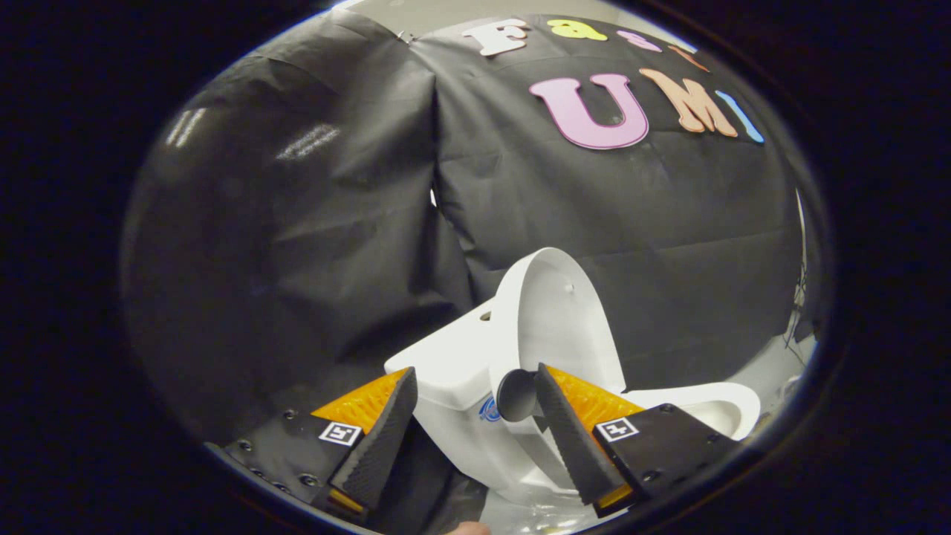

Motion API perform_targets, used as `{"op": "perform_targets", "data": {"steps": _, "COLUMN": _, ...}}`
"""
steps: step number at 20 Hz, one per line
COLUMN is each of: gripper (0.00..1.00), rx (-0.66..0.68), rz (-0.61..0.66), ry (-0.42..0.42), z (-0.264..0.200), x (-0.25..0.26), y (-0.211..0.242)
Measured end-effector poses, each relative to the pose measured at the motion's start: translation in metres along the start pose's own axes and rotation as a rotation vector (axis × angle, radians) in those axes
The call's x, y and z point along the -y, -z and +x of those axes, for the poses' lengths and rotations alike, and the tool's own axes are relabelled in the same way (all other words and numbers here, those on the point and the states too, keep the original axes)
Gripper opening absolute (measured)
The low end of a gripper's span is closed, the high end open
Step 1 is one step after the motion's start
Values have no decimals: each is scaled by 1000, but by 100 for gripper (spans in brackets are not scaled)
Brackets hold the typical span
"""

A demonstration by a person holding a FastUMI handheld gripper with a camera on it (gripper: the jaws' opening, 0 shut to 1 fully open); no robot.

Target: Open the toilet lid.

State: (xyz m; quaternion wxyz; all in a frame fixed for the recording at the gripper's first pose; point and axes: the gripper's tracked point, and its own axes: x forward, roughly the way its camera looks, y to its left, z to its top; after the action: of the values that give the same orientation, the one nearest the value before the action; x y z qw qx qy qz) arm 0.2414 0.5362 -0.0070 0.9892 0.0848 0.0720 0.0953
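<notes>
A white toilet (453,401) stands just ahead of my fingers, against the black cloth wall. Its lid (553,312) is raised, standing nearly upright and leaning back by the tank (446,357). The seat and bowl rim (713,405) stretch out to the right, beyond the right finger. My gripper (475,416) is open, with a wide gap between the fingers and nothing held. The tank's front shows in that gap. The right finger (572,438) overlaps the lid's lower edge in the view; I cannot tell whether it touches.
Black cloth (334,223) walls the booth behind and to the left of the toilet. A pale floor (776,357) shows at the right past the bowl, with dark cables near the wall. A fingertip of a person (468,528) peeks in below the fingers.
</notes>
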Motion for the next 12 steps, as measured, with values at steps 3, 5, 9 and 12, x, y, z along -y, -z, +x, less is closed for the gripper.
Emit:
{"op": "perform_targets", "data": {"steps": 3, "gripper": 99, "rx": 15, "rz": -5, "ry": 24, "z": -14, "x": 19, "y": -2}}
{"op": "perform_targets", "data": {"steps": 5, "gripper": 99, "rx": 23, "rz": 18, "ry": 35, "z": -19, "x": 30, "y": -4}}
{"op": "perform_targets", "data": {"steps": 9, "gripper": 99, "rx": 27, "rz": 1, "ry": 74, "z": -36, "x": 62, "y": -4}}
{"op": "perform_targets", "data": {"steps": 12, "gripper": 99, "rx": 69, "rz": -5, "ry": 90, "z": -50, "x": 80, "y": -17}}
